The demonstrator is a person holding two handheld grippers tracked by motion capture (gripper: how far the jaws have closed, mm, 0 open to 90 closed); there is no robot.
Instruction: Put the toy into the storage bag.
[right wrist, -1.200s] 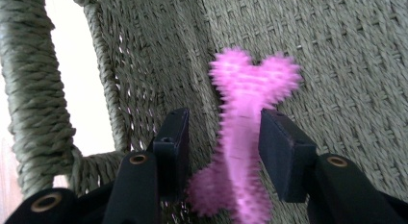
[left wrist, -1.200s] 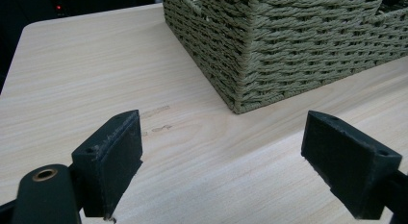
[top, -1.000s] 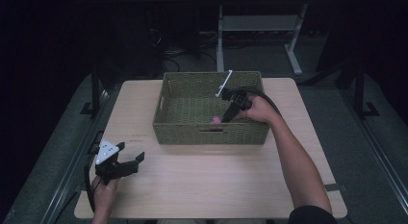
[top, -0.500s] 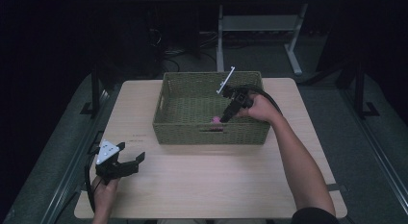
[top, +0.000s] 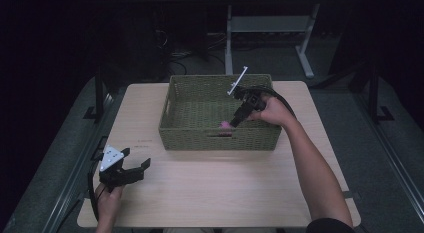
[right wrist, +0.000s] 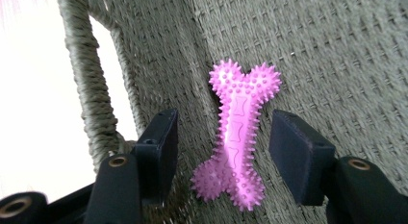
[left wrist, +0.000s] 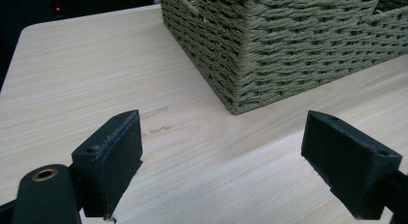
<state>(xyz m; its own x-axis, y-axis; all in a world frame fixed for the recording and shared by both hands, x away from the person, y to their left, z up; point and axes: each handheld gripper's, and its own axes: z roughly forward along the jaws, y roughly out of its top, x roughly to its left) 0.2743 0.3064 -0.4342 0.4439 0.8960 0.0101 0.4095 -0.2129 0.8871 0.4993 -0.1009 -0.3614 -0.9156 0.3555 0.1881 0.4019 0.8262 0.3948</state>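
Pink spiky bone toy (right wrist: 236, 137): one, in one wicker basket (top: 200, 133).

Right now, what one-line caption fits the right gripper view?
Right claw open around a spiky pink bone toy lying on the woven basket floor, jaws just opened.

Right hand-held gripper letting go of the pink toy

The right hand-held gripper (right wrist: 223, 152) is opening its jaws inside the woven basket (top: 172, 100), and both pads are now standing clear of the pink spiky bone toy (right wrist: 238, 132) between them. The toy is lying free on the basket floor by the 6 o'clock wall.
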